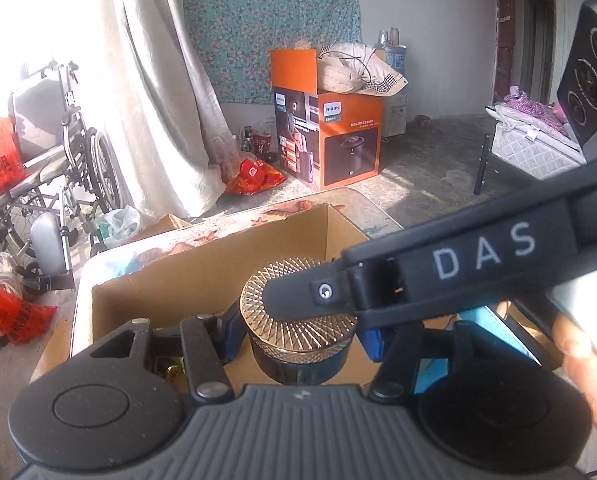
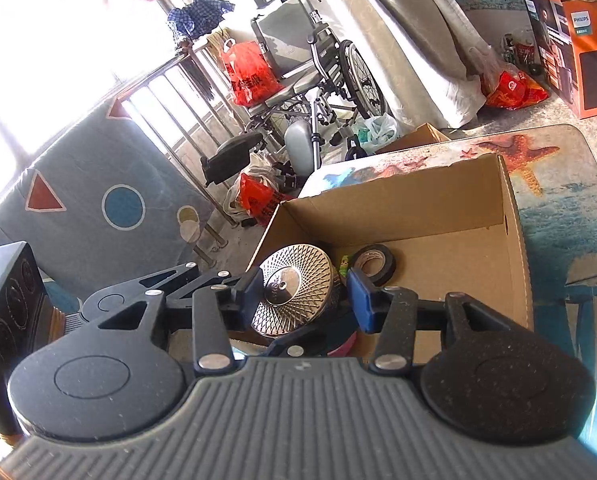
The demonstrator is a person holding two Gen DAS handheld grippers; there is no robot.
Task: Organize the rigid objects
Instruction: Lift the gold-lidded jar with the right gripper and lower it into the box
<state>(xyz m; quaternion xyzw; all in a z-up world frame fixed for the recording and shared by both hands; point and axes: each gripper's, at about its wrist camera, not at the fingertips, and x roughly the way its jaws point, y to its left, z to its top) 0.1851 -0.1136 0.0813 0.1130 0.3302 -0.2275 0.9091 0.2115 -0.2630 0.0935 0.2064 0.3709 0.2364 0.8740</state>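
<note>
Landmark: cardboard box (image 2: 438, 216), open-topped, on the starfish-print table (image 2: 558, 200).

Jar (image 1: 298, 332), dark body with gold patterned lid, sits above the box's near-left corner. Left gripper (image 1: 298, 340): blue pads (image 1: 372, 340) pressed against both sides of the jar body, clenched on it. Right gripper (image 2: 304, 300): fingers flank the same jar's lid, but contact is not resolvable, so cannot tell if gripping. In the left view its arm crosses over the lid.

Black tape roll (image 2: 372, 264) lies on the box floor, just beyond the jar.
</note>
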